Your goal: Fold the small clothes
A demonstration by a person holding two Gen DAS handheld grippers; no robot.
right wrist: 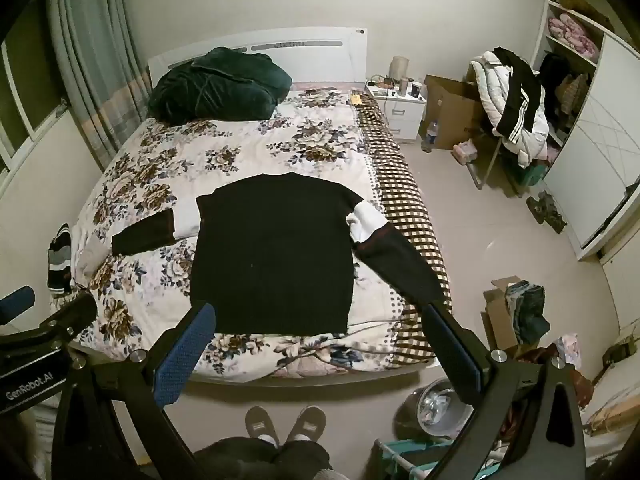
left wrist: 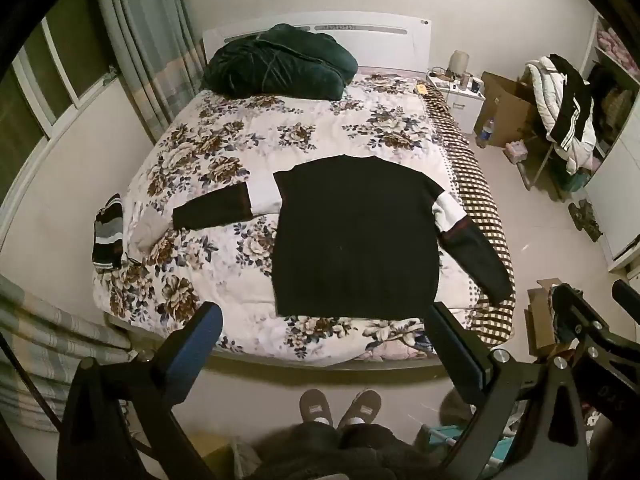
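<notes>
A black sweater point(left wrist: 352, 236) with white-and-black sleeves lies flat on the floral bed point(left wrist: 224, 160), both sleeves spread out; it also shows in the right wrist view point(right wrist: 272, 252). Its right sleeve point(right wrist: 396, 268) hangs toward the checked bed edge. My left gripper point(left wrist: 324, 320) is open and empty, held high above the foot of the bed, near the sweater's hem. My right gripper point(right wrist: 320, 320) is open and empty too, at about the same height, over the hem.
A dark green bundle point(left wrist: 276, 64) lies at the headboard. A striped folded garment point(left wrist: 108, 232) and a grey piece point(left wrist: 150, 230) sit at the bed's left edge. A nightstand point(right wrist: 400, 108), cardboard boxes point(right wrist: 500, 320), a chair with jackets point(right wrist: 516, 112) and a wardrobe point(right wrist: 592, 160) stand to the right.
</notes>
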